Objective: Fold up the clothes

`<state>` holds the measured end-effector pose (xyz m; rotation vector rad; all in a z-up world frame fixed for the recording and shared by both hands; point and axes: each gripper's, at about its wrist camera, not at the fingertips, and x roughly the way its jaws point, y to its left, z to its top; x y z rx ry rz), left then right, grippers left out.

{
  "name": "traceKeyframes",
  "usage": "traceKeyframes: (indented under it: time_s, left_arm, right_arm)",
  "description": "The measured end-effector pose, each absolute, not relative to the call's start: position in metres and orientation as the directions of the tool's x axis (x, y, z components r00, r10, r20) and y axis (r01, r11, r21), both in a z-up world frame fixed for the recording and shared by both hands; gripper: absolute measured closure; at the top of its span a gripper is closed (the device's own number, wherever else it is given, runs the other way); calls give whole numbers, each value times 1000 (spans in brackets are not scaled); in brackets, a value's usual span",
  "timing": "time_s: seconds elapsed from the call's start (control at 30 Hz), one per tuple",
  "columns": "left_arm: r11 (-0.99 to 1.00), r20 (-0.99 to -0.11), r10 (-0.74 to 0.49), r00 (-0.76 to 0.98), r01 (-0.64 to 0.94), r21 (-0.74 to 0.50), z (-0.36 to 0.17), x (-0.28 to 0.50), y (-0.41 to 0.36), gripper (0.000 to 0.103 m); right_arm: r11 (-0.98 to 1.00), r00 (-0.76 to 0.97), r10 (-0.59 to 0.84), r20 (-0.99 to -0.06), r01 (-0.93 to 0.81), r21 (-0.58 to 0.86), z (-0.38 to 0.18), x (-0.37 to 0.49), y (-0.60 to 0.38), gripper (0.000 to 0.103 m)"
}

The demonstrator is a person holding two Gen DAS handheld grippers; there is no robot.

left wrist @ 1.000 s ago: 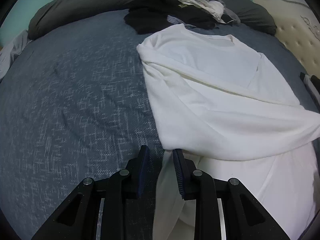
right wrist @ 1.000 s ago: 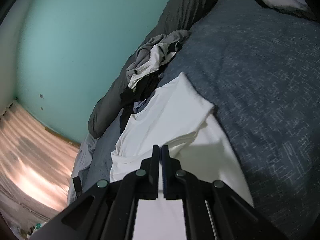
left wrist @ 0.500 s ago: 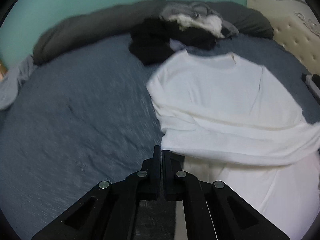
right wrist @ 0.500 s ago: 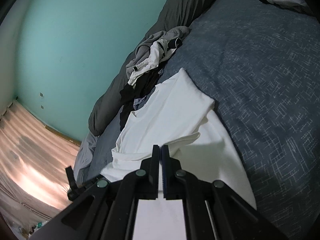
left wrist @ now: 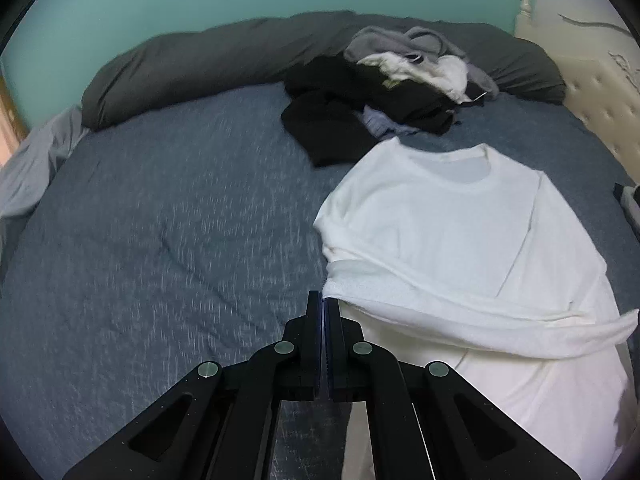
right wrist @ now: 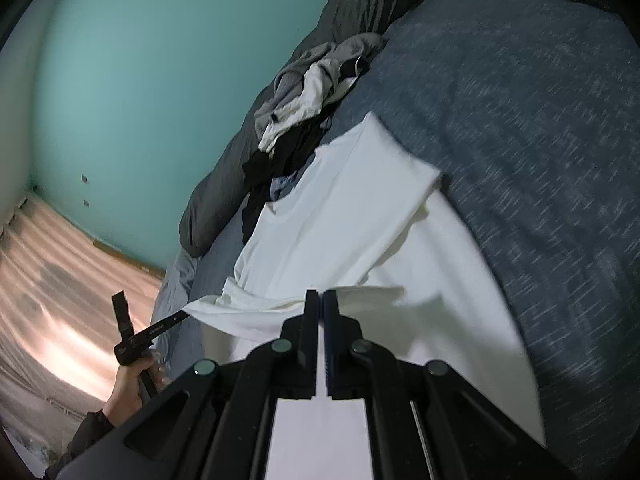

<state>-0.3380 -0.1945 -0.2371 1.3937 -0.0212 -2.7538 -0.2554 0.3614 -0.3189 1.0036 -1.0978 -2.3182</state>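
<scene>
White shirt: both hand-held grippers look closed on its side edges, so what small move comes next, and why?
Probably carry the left hand-held gripper rightward across the white shirt; it seems pinched on the left edge, and the sleeve already lies folded across the body.

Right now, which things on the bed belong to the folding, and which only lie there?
In the job:
- white shirt
- left gripper, shut on the shirt's edge
- right gripper, shut on the shirt

Only lying there:
- heap of dark and grey clothes
- long grey pillow
</scene>
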Motion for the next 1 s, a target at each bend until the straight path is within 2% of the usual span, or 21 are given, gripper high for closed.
traceKeyframes:
  time_s: [0.37,0.43,0.5,0.57,1.0]
  left_arm:
    - [-987,-852,19,-523,126,-99,-289,-327,-230,101]
    - [-983,-856,38,-515,133,-124,-293,-321,-234,98]
    - [-980,-859,58,-509,134,-145,-296,-315,-237,85]
    - [-978,-859,72,-506,132,-159,-297,-310,-238,79]
    - [-979,-857,138,-497,62,-193,-305,-308,-222,76]
  right_arm:
    - [-641,-641,-601,-478,28,767,-327,-256,352,101]
    - [-641,-642,-598,-480,23,767,-327,-256,353,101]
    - [-639,-643,-597,-480,20,769,-328,-256,354,101]
    - [-637,-643,-597,-479,17,771,-328,-257,355,101]
    - [-633,-645,-593,-482,5,774,-330,-256,358,101]
